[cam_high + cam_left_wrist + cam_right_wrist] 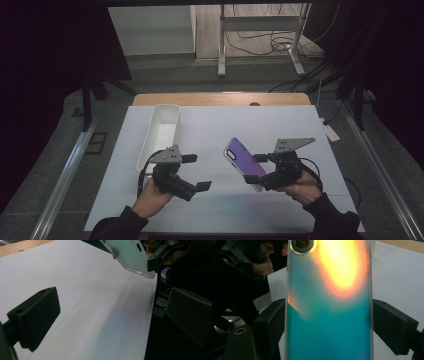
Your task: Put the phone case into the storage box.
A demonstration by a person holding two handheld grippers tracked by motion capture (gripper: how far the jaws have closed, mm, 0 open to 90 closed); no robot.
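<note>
Between the two black jaws of the right gripper [256,172], a phone case [243,162] with an iridescent back stands clamped across its width, lifted off the white table [260,130] and tilted with its camera cutout pointing away from the hand. From the right gripper view the case [328,315] runs straight up from the jaws, each long edge pressed by a pad, so this gripper is grasping the case firmly.

Off to that gripper's far side, the left gripper [197,172] hangs just above the table, its jaws spread wide with nothing between them: it is released. Looking along it in the left gripper view, the case's lower end [127,255] with its port cutouts sits ahead and above, well apart from the open jaws.

Beyond the left gripper, on its outer side, a long white tray [161,132] lies on the table and looks empty.

My judgement is that the step in hand is carrying or presenting the lifted case, perhaps toward a handover or toward the tray. The next move, if it is a handover, calls for bringing the open left gripper up to the case's free end and closing on its edges before the right one lets go; the slick, thin shell could slip or twist if pinched off-centre.
</note>
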